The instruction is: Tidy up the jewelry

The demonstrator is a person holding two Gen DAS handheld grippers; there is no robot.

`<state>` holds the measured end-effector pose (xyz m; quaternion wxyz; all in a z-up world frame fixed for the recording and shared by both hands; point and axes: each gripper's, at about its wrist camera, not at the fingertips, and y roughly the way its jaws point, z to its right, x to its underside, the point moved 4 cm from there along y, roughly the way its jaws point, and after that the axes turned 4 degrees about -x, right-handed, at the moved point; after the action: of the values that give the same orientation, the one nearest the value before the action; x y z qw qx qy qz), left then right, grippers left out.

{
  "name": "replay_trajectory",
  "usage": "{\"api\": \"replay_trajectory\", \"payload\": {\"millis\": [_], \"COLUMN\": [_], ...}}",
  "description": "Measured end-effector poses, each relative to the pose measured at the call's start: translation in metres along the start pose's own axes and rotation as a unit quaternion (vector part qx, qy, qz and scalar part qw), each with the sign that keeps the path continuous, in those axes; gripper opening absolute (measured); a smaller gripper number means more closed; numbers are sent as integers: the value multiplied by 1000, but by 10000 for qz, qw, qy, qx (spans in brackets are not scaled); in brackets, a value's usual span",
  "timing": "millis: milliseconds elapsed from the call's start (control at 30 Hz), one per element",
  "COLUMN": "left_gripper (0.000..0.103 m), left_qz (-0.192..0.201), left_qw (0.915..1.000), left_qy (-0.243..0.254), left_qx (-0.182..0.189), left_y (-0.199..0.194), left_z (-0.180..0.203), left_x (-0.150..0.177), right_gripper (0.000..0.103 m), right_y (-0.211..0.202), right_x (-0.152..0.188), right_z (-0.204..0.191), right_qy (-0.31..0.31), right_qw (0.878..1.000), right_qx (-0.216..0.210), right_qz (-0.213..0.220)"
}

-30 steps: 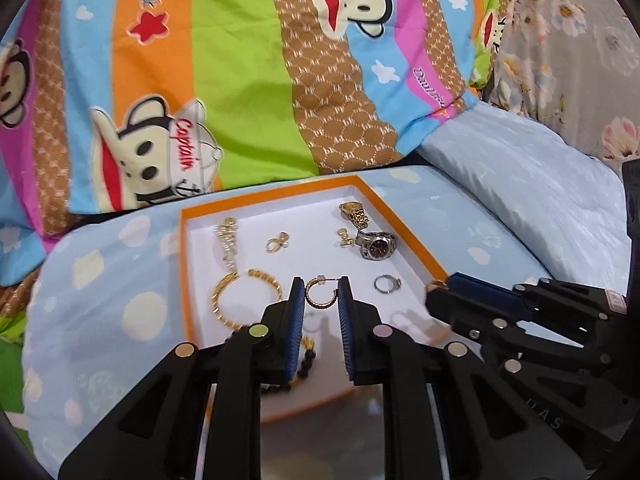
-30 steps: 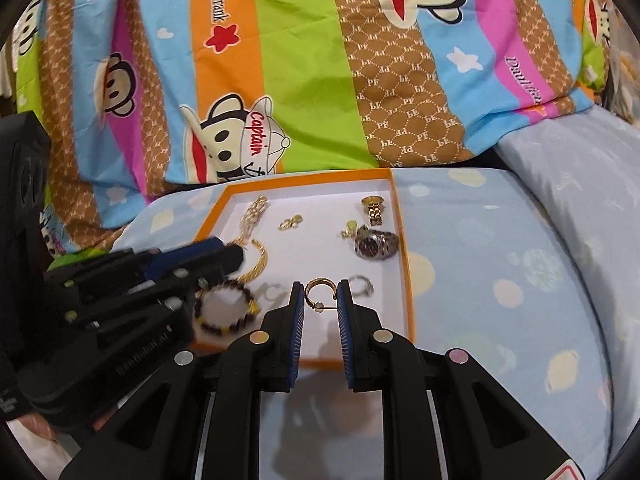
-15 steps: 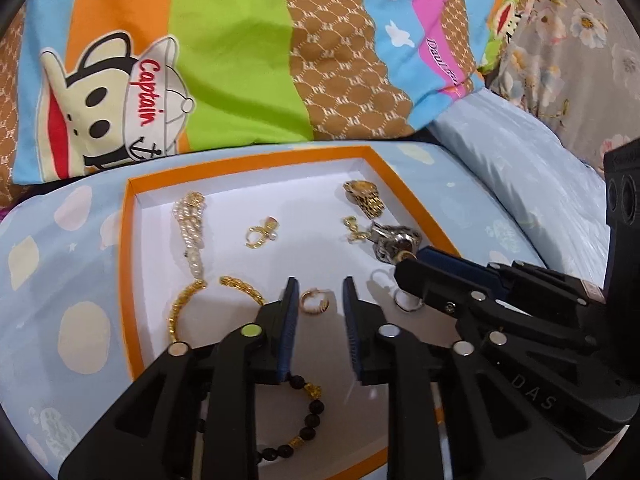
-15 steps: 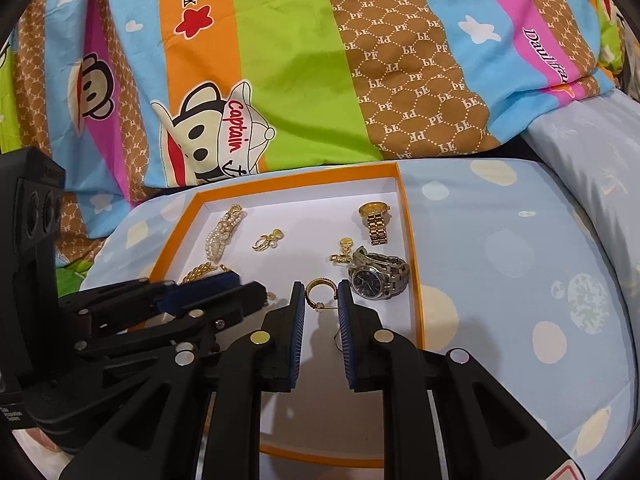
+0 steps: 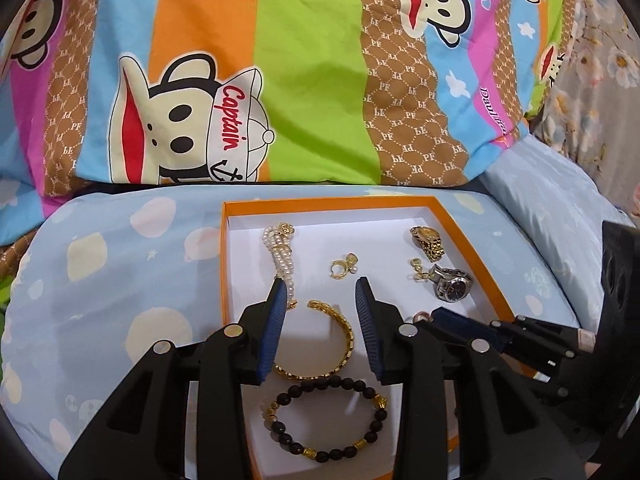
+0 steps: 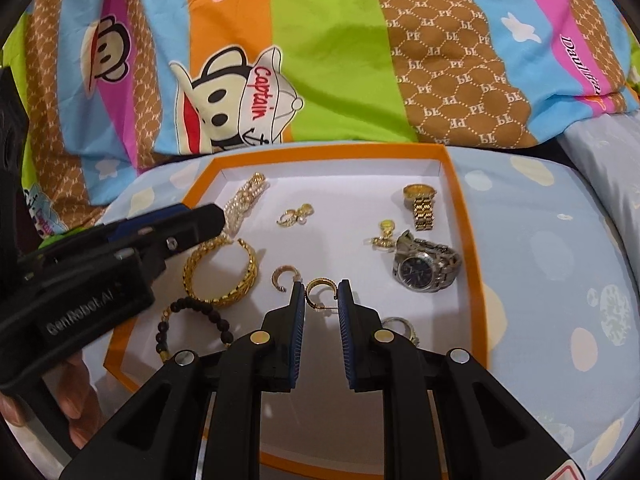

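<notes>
An orange-rimmed white tray [image 5: 468, 236] [image 6: 460, 216] holds the jewelry. My left gripper [image 5: 322, 292] is open and empty above the gold chain bangle [image 5: 344, 340] [image 6: 244, 276]. My right gripper [image 6: 321, 294] is shut on a gold hoop earring [image 6: 318, 288] held over the tray. A second hoop earring [image 6: 282, 274] lies on the tray just left of it. A black bead bracelet [image 5: 324, 420] [image 6: 192, 312], pearl bracelet [image 5: 280, 256] [image 6: 244, 200], gold watch [image 5: 428, 240] [image 6: 422, 204], silver watch [image 5: 450, 286] [image 6: 424, 266], small gold earrings [image 5: 344, 268] [image 6: 294, 216] and a ring [image 6: 400, 326] also lie inside.
The tray rests on a pale blue spotted pillow [image 5: 120, 280] [image 6: 560, 260]. A striped cartoon-monkey blanket [image 5: 300, 80] [image 6: 340, 60] rises behind it. Another pale pillow [image 5: 560, 208] lies at the right. The left gripper's body [image 6: 100, 264] crosses the tray's left side.
My left gripper has opened and pulled back left; the hoop earring it held now lies on the tray. My right gripper still holds its hoop earring and sits closer over the tray.
</notes>
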<state>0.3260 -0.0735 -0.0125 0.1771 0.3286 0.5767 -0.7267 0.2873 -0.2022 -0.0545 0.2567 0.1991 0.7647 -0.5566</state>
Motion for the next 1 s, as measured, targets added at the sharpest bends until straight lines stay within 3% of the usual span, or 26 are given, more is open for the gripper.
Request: {"api": "replay_trajectory", "payload": {"millis": [200, 500, 667, 1000], "left_gripper": [34, 34, 34, 34], "left_qz": [31, 177, 273, 521], "left_qw": [10000, 9997, 9992, 9948], "left_qy": [53, 88, 178, 413], "left_qx": [17, -146, -223, -773], "left_y": [0, -15, -35, -64], "left_z": [3, 2, 10, 23], "left_x": [2, 6, 24, 68], "right_gripper": [18, 24, 25, 27], "right_y": [-1, -57, -76, -92], "right_x": [3, -7, 12, 58], "right_z": [1, 13, 4, -13], "right_qy": [-13, 175, 115, 23], "right_qw": [10000, 9958, 9937, 9903], "right_qx": [36, 412, 706, 1028], "right_qz": [49, 798, 857, 934]}}
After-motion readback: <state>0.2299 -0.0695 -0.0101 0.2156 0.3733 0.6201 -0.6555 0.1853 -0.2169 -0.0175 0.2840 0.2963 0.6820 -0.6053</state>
